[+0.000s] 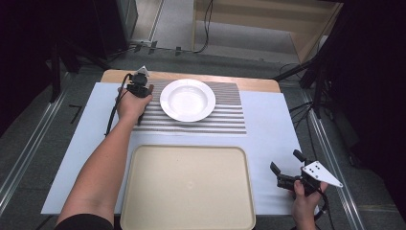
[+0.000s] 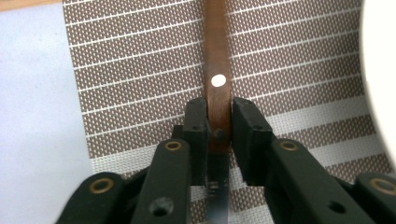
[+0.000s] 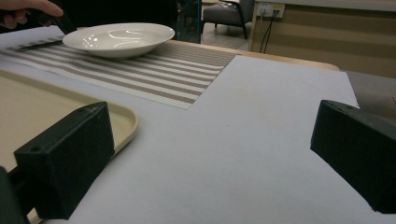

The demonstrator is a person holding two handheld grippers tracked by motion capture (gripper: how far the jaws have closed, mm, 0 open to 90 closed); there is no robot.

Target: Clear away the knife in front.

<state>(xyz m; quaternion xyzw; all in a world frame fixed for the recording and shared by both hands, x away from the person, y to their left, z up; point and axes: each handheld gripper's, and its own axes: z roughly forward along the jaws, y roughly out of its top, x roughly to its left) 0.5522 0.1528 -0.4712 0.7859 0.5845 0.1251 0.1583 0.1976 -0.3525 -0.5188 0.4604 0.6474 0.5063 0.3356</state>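
Left tool clamped on knife handle, long axis along the jaws.

Even overhead light, dark surroundings; glare on the plate, near jaws perhaps blurred.

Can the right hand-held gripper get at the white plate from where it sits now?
Probably yes. The right hand-held gripper is open and holds nothing, and bare table and striped placemat lie between it and the white plate. The tray sits off to the side.
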